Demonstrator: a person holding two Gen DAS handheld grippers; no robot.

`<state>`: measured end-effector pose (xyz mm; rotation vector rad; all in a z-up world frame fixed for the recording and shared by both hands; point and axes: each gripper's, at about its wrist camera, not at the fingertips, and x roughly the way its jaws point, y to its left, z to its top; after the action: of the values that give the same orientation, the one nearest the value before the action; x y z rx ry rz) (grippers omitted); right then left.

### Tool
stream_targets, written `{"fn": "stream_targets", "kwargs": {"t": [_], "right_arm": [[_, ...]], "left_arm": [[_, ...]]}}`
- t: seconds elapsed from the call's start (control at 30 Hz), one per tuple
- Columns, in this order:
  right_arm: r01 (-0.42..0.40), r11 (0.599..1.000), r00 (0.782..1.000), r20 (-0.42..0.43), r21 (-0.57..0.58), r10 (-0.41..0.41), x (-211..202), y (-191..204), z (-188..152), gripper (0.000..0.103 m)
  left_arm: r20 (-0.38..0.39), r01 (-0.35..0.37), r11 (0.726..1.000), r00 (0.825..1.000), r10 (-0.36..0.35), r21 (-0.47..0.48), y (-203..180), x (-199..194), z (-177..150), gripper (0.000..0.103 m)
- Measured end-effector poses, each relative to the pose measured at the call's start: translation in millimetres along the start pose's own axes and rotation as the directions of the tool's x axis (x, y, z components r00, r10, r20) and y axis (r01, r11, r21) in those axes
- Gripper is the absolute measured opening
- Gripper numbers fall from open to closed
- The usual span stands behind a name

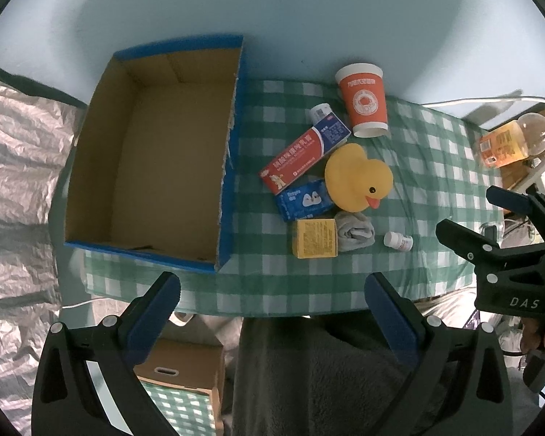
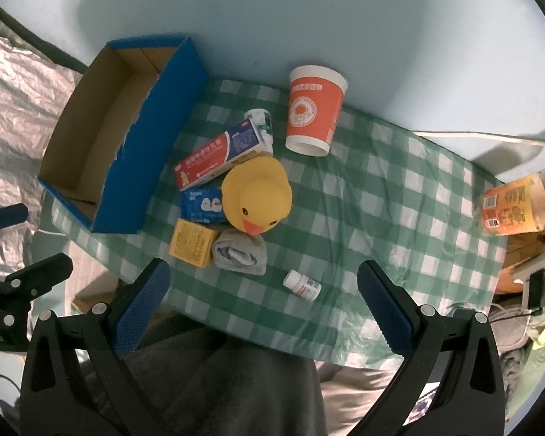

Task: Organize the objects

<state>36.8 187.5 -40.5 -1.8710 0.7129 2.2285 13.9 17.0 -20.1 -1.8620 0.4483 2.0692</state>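
Observation:
An empty blue cardboard box (image 1: 232, 145) (image 2: 163, 109) stands at the left of the green checked cloth (image 1: 418, 167) (image 2: 381, 200). Right of it lie a yellow rubber duck (image 1: 358, 178) (image 2: 258, 190), a red and blue carton (image 1: 305, 154) (image 2: 218, 154), a blue tissue pack (image 1: 303, 200) (image 2: 200, 207), a yellow box (image 1: 316, 242) (image 2: 192, 241), a grey rolled sock (image 1: 354, 232) (image 2: 239, 252), a small white bottle (image 1: 398, 241) (image 2: 301, 285), another white bottle (image 1: 320, 110) (image 2: 259, 118) and an upside-down orange paper cup (image 1: 365, 100) (image 2: 314, 110). My left gripper (image 1: 272, 301) (image 2: 14, 232) is open and empty at the near edge. My right gripper (image 2: 263, 290) (image 1: 468, 210) is open and empty, above the small bottle.
A plastic drink bottle (image 1: 512, 140) (image 2: 516, 203) lies off the cloth's right end. A pale wall rises behind the table. Crinkled silver sheeting (image 1: 14, 181) hangs at the left. A cardboard box (image 1: 185, 374) sits on the floor below. Grey fabric (image 1: 327, 374) is below the near edge.

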Motion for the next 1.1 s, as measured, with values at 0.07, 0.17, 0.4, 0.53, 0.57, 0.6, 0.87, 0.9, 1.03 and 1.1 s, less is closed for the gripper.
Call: {"fn": "stream_targets", "kwargs": {"t": [0.07,0.17,0.4,0.53,0.57,0.6,0.87,0.9,1.03,1.1], "right_arm": [[0.000,1.000,1.000,0.001,0.004,0.000,0.1,0.1,-0.5,0.102],[0.000,1.000,1.000,0.002,0.010,0.000,0.3,-0.2,-0.9,0.102],[-0.001,1.000,1.000,-0.002,0.011,0.001,0.8,-0.6,-1.7,0.102],[-0.001,1.000,1.000,-0.004,0.013,0.001,0.7,0.1,-2.7,0.102],[0.000,1.000,1.000,-0.004,0.012,0.000,0.8,-0.3,-2.9,0.102],[0.000,1.000,1.000,-0.005,0.015,0.000,0.5,0.5,-2.8,0.102],[0.001,1.000,1.000,-0.003,0.024,-0.001,0.3,0.1,-3.3,0.102],[0.001,1.000,1.000,-0.003,0.024,-0.001,0.1,-0.1,-3.2,0.102],[-0.001,1.000,1.000,-0.004,0.030,0.001,0.2,-0.2,-3.3,0.102],[-0.003,0.999,1.000,-0.006,0.032,0.004,0.2,-0.4,-3.5,0.102]], "left_arm": [[0.000,-0.001,1.000,1.000,0.001,0.013,-0.9,0.2,-0.7,0.102],[-0.002,-0.003,1.000,1.000,0.003,0.022,-1.9,0.9,-0.7,0.102],[-0.011,-0.008,0.999,1.000,0.008,0.042,-4.3,3.2,-2.8,0.102],[-0.014,-0.010,0.999,1.000,0.011,0.050,-6.1,4.3,-2.8,0.102],[-0.014,-0.010,0.999,1.000,0.011,0.051,-6.0,4.4,-2.8,0.102],[-0.015,-0.009,0.999,1.000,0.010,0.052,-6.7,4.7,-2.9,0.102],[-0.013,-0.012,0.998,1.000,0.013,0.058,-8.4,6.0,-3.2,0.102],[-0.013,-0.012,0.998,1.000,0.013,0.058,-8.6,6.1,-3.3,0.102],[-0.017,-0.014,0.998,1.000,0.015,0.061,-10.6,8.5,-5.4,0.102],[-0.018,-0.014,0.998,1.000,0.015,0.060,-11.0,9.0,-5.6,0.102]]}}
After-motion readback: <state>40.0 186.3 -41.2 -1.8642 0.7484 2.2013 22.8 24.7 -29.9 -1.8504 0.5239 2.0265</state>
